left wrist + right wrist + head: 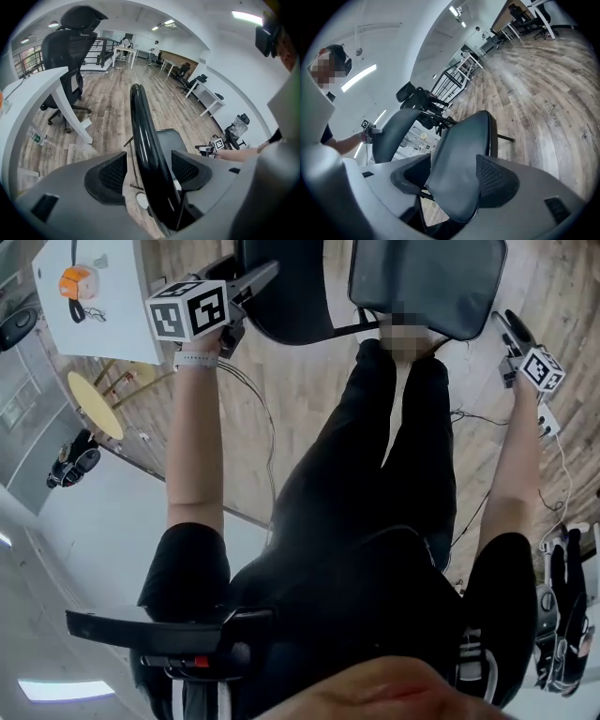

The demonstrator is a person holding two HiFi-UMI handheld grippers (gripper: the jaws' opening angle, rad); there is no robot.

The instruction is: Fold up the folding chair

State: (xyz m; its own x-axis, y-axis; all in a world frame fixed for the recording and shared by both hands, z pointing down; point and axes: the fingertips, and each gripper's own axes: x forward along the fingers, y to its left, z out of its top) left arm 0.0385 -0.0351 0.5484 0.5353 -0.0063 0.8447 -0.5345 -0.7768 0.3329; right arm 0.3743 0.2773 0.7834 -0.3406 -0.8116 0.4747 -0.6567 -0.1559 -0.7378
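Observation:
The black folding chair stands on the wood floor in front of the person, with its backrest (291,296) and seat (427,282) at the top of the head view. My left gripper (251,282) straddles the backrest's glossy top rim (145,154); its jaws stand wide, with a gap on each side of the rim. My right gripper (506,326) is at the seat's side. In the right gripper view the seat's edge (461,159) lies between the open jaws, and the near pad is partly hidden behind it. The right gripper (213,147) also shows beyond the seat (169,140).
A white desk (37,89) and a black office chair (70,51) stand to the left of the folding chair. Cables and a power strip (551,423) lie on the floor at the right. More desks and chairs stand far across the room.

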